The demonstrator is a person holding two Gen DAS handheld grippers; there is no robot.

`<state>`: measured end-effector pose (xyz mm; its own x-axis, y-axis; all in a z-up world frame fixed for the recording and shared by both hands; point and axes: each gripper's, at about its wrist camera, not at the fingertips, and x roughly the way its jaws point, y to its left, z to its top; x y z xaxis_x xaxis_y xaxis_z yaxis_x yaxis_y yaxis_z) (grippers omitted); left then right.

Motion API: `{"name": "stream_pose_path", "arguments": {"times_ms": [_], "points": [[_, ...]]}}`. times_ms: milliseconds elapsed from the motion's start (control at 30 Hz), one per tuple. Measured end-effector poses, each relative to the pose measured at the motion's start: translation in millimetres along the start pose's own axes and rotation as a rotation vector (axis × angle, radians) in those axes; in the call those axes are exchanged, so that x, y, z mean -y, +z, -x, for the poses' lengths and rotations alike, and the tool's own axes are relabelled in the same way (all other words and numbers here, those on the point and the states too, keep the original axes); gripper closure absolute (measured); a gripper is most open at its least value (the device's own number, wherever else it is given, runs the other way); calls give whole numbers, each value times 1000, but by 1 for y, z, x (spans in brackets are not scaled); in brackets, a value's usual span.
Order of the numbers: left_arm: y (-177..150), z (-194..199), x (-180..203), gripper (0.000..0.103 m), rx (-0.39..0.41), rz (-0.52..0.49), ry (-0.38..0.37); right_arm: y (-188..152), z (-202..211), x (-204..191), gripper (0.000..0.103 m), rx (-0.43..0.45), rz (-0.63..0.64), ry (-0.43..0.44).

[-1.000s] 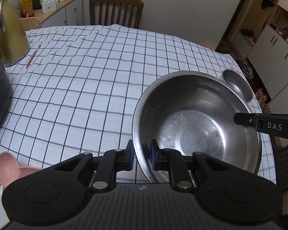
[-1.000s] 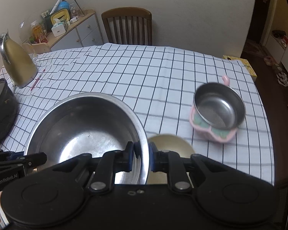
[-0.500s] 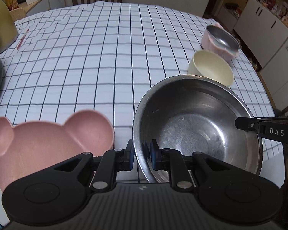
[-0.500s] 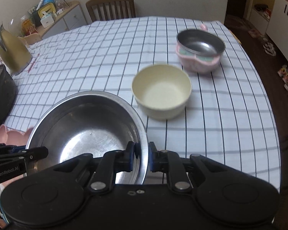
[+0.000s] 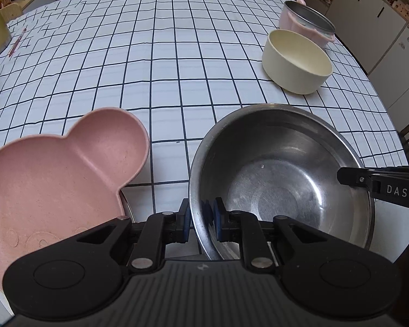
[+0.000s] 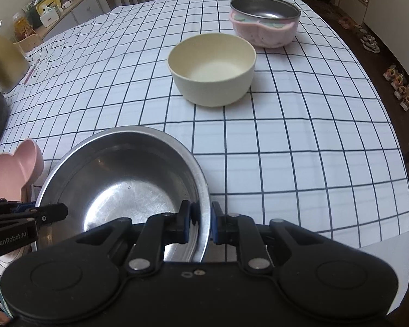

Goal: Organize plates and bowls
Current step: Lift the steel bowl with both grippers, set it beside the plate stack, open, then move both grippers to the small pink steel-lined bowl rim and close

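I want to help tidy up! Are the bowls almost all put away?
Not yet. Nothing looks stacked so far. Both grippers, left and right, are clamped on the steel bowl's rim. Left to sort: the pink plate, the cream bowl and the pink-cased bowl, which sit separately on the table.

Pink plate (image 5: pixel 54 179), checked tablecloth (image 5: pixel 163 54)

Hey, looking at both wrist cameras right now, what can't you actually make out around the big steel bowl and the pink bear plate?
- Steel bowl: its underside, and whether it rests on anything, are hidden by its own wall in both views.
- Pink bear plate: cut off by the left edge and covered by the left claw in the left wrist view.
- Right claw: its body hides the bowl's near rim in the right wrist view.
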<state>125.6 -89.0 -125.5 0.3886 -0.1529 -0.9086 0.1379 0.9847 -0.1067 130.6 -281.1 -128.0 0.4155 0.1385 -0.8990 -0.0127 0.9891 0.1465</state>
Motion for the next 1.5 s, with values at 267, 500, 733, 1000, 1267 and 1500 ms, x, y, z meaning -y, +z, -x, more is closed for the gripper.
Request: {"name": "stream_pose_path", "arguments": {"times_ms": [267, 500, 733, 1000, 1267, 1500], "points": [[1, -2, -1, 87, -2, -3, 1, -4, -2, -2, 85, -2, 0, -1], [1, -1, -2, 87, -14, 6, -5, -4, -3, -4, 78, -18, 3, -11], [0, 15, -1, 87, -2, -14, 2, 4, 12, -1, 73, 2, 8, -8], [15, 46, 1, 87, 62, -9, -13, 21, 39, -8, 63, 56, 58, 6], [48, 72, 23, 86, 158, -43, -25, 47, 58, -12, 55, 114, 98, 29], [77, 85, 43, 86, 215, -62, -36, 72, 71, -6, 48, 162, 109, 40]]}}
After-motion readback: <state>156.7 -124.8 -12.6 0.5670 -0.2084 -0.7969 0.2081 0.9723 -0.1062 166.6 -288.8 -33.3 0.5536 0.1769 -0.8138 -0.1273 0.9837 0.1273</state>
